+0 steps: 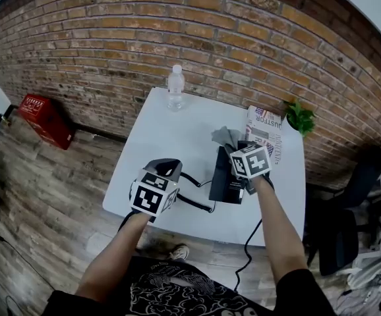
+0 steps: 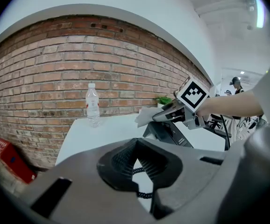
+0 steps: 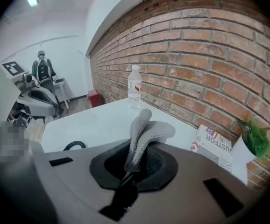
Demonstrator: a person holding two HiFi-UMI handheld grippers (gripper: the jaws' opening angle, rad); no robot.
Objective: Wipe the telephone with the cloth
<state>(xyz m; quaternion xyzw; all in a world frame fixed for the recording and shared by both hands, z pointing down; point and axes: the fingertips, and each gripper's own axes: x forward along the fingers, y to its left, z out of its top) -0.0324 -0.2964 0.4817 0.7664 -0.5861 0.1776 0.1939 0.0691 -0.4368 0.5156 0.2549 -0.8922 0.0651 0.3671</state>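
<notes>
**A:** The right gripper [image 3: 136, 164] is clamped on the grey knitted cloth [image 3: 142, 134], with a folded tail poking out ahead of its jaws. Where's the target?

**B:** The black desk telephone [image 1: 227, 182] sits on the white table [image 1: 177, 127] directly beneath that gripper, a touch to its left. The cloth hangs just past the phone's far end. The phone's long axis runs fore-and-aft, near enough in line with the jaws.

**A:** So a dip down and a draw back along the body, I'd say. And the left gripper [image 2: 136, 164]?

**B:** From there the phone lies ahead and to the right, well apart. Its jaws are drawn into a tight V with the black coiled cord [image 2: 138, 170] threaded through, pinched by the look of it. The right hand is clearly nearer, so the wipe looks like its job.
</notes>
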